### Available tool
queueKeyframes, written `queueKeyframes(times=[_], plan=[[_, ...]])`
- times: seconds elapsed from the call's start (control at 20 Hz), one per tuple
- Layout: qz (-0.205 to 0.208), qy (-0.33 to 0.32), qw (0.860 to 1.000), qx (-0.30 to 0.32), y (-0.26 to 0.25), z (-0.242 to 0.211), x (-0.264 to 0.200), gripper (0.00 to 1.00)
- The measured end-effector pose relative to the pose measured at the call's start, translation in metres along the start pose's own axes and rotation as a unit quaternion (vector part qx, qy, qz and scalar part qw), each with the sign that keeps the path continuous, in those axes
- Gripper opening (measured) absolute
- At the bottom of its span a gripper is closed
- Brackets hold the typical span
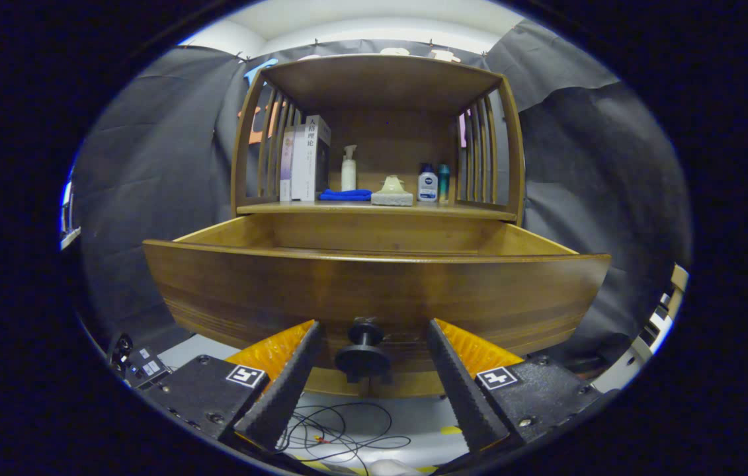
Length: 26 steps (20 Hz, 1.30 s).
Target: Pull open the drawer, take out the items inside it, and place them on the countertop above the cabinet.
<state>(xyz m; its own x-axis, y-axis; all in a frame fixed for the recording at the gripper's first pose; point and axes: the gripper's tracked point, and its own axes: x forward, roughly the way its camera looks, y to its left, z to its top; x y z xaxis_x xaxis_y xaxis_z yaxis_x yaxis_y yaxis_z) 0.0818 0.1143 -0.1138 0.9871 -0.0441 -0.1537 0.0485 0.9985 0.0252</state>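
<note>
Drawer stands pulled out; its interior lies above and beyond my fingers.

The drawer's long axis runs crosswise to my gripper, whose fingers are spread wide either side of the dark knob without touching it. The front panel hides any contents. The countertop sits directly above, already carrying books, bottles and a blue cloth.

Wooden drawer is pulled well out of the cabinet, front panel facing us. Its dark round knob sits low on the front, centred. Inside is hidden behind the front panel. Worktop above carries books, bottles, a blue cloth.
</note>
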Motion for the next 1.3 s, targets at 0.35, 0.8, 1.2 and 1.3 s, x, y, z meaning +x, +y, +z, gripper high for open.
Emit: queueKeyframes(times=[0.35,0.8,1.2,1.3], plan=[[-0.024,-0.012,1.0,-0.013,0.002,-0.002,0.003,1.0],[-0.009,-0.006,1.0,0.011,0.002,0.003,0.018,1.0],[-0.009,-0.01,1.0,0.0,0.004,0.021,0.059,1.0],[-0.01,-0.014,1.0,0.001,0.006,0.027,0.074,1.0]])
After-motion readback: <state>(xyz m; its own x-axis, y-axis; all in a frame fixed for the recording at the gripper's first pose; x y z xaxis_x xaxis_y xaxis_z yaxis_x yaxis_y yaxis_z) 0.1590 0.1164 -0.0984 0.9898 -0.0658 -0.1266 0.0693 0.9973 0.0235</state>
